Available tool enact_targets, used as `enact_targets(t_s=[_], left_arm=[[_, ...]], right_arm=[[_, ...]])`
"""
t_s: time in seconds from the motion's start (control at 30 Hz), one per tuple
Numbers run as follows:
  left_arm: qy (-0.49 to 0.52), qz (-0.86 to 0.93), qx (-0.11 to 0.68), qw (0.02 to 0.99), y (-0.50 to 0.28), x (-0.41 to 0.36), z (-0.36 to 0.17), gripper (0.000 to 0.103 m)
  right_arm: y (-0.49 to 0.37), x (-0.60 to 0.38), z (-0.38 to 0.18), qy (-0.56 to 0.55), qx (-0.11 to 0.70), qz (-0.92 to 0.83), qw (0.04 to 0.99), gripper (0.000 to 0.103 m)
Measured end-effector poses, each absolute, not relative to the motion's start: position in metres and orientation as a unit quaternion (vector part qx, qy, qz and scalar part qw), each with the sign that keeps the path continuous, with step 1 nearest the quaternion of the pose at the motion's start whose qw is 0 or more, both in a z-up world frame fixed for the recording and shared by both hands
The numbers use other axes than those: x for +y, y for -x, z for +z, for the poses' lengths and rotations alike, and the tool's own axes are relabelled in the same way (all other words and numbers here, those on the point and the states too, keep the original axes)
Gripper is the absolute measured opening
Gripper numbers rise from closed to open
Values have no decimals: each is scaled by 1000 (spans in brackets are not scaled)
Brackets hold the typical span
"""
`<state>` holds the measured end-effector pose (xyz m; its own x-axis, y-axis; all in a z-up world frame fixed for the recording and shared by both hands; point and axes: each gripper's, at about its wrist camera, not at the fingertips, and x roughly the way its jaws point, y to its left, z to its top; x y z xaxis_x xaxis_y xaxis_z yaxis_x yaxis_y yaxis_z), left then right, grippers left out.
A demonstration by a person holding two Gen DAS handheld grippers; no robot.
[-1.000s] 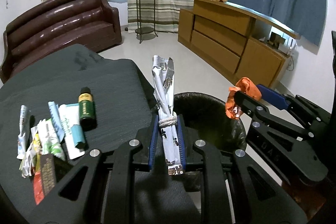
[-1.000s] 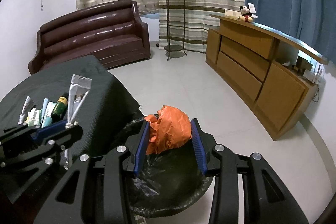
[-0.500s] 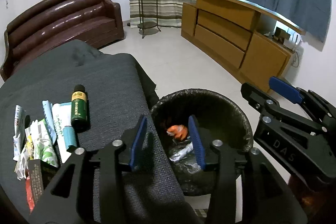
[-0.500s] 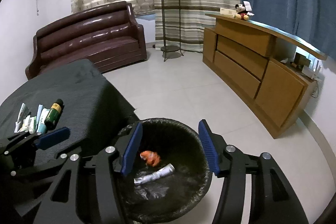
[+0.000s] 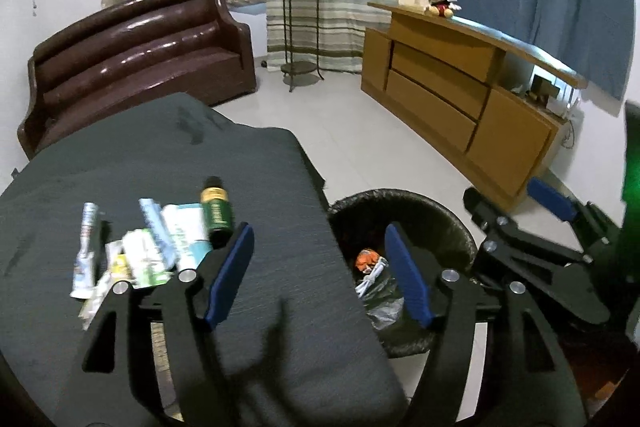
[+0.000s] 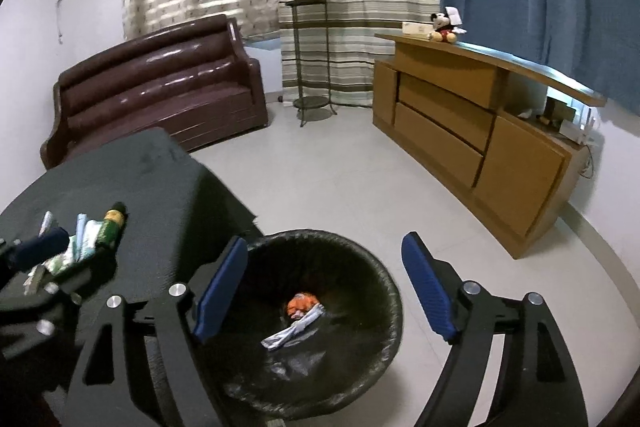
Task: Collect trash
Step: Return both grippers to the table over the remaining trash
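A black-lined trash bin point(image 6: 372, 267) point(image 5: 440, 211) stands on the floor beside the dark-clothed table point(image 5: 168, 163). Inside it lie an orange crumpled wrapper point(image 6: 301, 303) point(image 5: 368, 259) and a white tube point(image 6: 292, 327). My right gripper point(image 6: 324, 291) hangs over the bin, its jaws opening with nothing between them. My left gripper point(image 5: 320, 271) is over the table's right edge, jaws also opening and empty. More trash lies on the table's left: tubes and wrappers point(image 5: 140, 251) and a green bottle point(image 5: 216, 211).
A brown sofa point(image 5: 132, 55) stands behind the table. A wooden sideboard point(image 5: 460, 95) with a plush toy point(image 5: 440, 3) runs along the right wall. A plant stand point(image 5: 300, 27) is by the striped curtains. Tiled floor lies between them.
Both grippers let go: the white tube and the orange wrapper dropped into the bin. Both jaws have spread wider, and the left gripper has shifted left and up over the table edge.
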<state>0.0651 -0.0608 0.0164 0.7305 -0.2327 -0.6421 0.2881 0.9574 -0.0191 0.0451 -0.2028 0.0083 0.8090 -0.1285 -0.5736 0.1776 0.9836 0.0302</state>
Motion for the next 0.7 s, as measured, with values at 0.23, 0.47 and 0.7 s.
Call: enact_targets(t_s=[0.23,0.47,0.7], left_arm=[[-39,-90,320,942,-45,-6,32,73],[-29,-30,318,947,-30,60,31,73],[-10,19,336,942,-18,123,18,73]], right_arm=[[-39,-167,15,-26,309,-45,950,77],[-29,-119,23,-19,314,0,949,77],[-20,-74,28,-11,314,42,948,77]])
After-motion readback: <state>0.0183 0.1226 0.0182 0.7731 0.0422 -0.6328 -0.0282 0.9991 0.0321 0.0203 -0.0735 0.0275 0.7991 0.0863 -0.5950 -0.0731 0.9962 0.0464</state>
